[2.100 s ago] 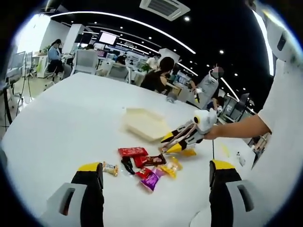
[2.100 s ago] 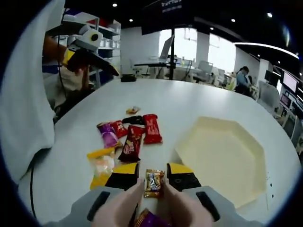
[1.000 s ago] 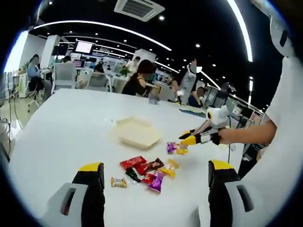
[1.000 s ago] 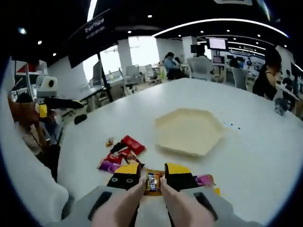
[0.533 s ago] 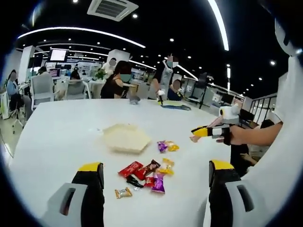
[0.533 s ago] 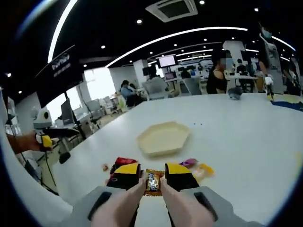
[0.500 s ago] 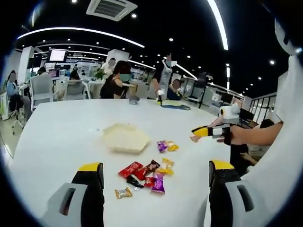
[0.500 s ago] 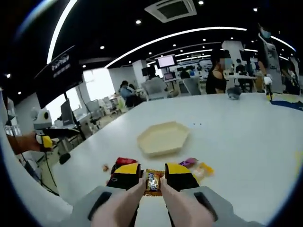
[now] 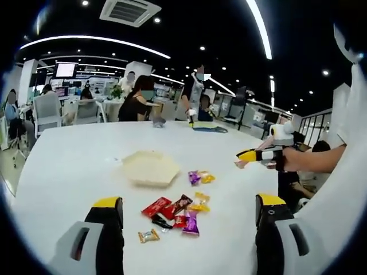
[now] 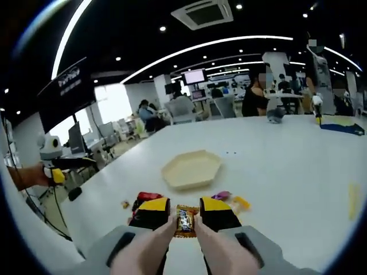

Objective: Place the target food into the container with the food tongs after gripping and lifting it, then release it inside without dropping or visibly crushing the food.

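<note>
1. Since two seconds ago the right gripper (image 10: 183, 213) has risen well clear of the surface (image 10: 287, 166) with the orange-brown candy (image 10: 184, 220) it had closed on there; over the last half second the scene has hardly changed.
2. The right gripper is clenched on that candy, its yellow-tipped jaws pressing the wrapper from both sides; it hangs above the snack pile, short of the cream hexagonal container (image 10: 191, 169).
3. The left gripper (image 9: 186, 215) is released, jaws wide apart, holding nothing and hanging above the surface.
4. Below it lie the loose wrapped snacks (image 9: 172, 213), the container (image 9: 151, 168) beyond them.
5. An open office with seated people and ceiling lights surrounds the white surface.
</note>
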`<action>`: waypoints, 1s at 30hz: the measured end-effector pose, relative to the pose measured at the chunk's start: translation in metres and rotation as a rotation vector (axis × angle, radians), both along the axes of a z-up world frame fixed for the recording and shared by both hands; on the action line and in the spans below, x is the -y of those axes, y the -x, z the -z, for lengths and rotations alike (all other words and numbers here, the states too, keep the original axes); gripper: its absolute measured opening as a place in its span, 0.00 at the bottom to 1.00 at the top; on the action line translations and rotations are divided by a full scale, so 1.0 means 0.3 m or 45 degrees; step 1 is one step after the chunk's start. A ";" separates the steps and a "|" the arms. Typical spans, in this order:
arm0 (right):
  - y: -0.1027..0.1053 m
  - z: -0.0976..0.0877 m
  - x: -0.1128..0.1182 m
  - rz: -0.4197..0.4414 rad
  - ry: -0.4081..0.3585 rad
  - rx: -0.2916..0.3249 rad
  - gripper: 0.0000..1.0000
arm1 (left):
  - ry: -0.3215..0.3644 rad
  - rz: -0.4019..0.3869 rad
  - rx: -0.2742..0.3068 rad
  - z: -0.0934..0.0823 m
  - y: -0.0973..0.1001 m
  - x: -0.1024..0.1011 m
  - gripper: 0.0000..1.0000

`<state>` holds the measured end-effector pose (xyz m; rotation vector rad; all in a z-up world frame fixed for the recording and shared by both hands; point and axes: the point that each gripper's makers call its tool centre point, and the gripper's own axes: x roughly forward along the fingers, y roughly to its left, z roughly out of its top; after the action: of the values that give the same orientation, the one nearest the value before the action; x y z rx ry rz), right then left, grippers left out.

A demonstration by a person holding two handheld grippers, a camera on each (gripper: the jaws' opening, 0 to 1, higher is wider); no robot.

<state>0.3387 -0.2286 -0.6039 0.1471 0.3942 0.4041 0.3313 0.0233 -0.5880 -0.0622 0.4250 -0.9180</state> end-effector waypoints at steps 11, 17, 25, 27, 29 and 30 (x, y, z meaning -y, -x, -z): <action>-0.053 -0.023 -0.010 -0.026 0.006 0.007 0.19 | -0.083 -0.016 0.004 0.024 -0.001 -0.032 0.99; -0.094 -0.039 -0.034 -0.053 0.017 0.015 0.19 | -0.096 -0.045 0.006 0.030 -0.011 -0.065 0.99; -0.156 -0.063 -0.075 -0.111 0.039 0.016 0.19 | -0.094 -0.088 0.011 0.030 -0.021 -0.097 0.99; -0.176 -0.072 -0.085 -0.129 0.046 0.018 0.19 | -0.095 -0.096 0.009 0.032 -0.022 -0.104 0.99; -0.199 -0.078 -0.091 -0.139 0.054 0.019 0.19 | -0.092 -0.103 0.005 0.034 -0.022 -0.107 0.99; -0.210 -0.081 -0.093 -0.141 0.057 0.020 0.19 | -0.094 -0.104 0.003 0.035 -0.022 -0.109 0.99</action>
<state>0.4017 -0.2006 -0.5797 0.0789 0.3966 0.5051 0.3380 0.0558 -0.5986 -0.0110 0.4504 -0.8214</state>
